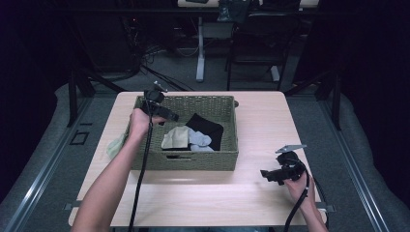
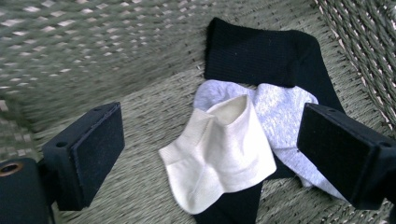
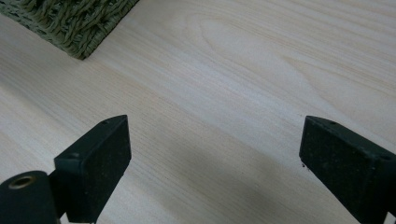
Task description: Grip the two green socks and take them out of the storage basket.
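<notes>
Left gripper [image 1: 162, 112], fingers spread and empty, hangs over the cream sock [image 2: 219, 151] inside the basket [image 1: 193, 162]; closing could also snag the grey sock [image 2: 285, 112] beneath, while the right gripper [image 1: 270, 175] rests open above the table [image 1: 261, 125].

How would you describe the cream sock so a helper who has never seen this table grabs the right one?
Start at the green woven basket on the wooden table. A small pile of socks lies on its floor, under the open left tongs. The cream sock is the short ankle one on top, overlapping a grey sock and a long black sock; it is the palest there.
</notes>
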{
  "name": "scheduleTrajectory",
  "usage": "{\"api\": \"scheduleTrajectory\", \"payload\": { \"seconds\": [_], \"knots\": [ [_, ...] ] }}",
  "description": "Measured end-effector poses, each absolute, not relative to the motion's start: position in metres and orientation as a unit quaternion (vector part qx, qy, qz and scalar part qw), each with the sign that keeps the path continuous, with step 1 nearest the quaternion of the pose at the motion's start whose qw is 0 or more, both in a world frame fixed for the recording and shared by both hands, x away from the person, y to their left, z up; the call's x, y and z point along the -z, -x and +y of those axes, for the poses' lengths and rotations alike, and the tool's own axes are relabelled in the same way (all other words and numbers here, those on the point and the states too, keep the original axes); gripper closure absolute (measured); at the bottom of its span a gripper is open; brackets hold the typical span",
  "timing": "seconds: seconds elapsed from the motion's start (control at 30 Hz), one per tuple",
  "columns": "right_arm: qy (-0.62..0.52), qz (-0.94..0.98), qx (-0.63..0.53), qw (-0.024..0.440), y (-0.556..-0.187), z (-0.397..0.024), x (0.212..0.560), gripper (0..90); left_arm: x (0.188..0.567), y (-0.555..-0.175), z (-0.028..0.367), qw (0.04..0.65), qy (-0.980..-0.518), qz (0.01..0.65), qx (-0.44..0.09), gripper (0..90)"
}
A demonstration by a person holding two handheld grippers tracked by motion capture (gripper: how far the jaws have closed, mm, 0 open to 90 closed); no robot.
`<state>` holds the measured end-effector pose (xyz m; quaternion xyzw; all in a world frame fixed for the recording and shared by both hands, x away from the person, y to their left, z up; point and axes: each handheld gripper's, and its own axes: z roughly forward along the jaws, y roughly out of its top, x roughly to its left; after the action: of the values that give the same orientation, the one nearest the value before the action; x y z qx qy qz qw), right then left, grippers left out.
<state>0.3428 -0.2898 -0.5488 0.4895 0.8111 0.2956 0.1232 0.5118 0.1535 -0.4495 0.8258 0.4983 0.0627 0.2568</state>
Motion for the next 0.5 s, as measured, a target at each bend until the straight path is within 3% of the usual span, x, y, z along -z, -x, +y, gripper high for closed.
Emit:
{"api": "scheduleTrajectory", "payload": {
  "seconds": [0.23,0.3,0.4,0.5],
  "knots": [
    [-0.490,0.811,-0.294,0.123,-0.343,-0.290,0.549,8.2,0.469,-0.514,0.137,0.243,-0.839,0.485,-0.040,16.6],
    [-0.492,0.810,-0.296,0.123,-0.343,-0.290,0.549,8.2,0.474,-0.515,0.134,0.243,-0.841,0.483,-0.032,24.6],
    [-0.491,0.811,-0.294,0.123,-0.343,-0.290,0.549,8.2,0.480,-0.516,0.131,0.232,-0.842,0.486,-0.026,29.7],
    [-0.491,0.809,-0.297,0.123,-0.343,-0.290,0.549,8.2,0.485,-0.518,0.131,0.223,-0.845,0.487,-0.018,42.0]
  ]
}}
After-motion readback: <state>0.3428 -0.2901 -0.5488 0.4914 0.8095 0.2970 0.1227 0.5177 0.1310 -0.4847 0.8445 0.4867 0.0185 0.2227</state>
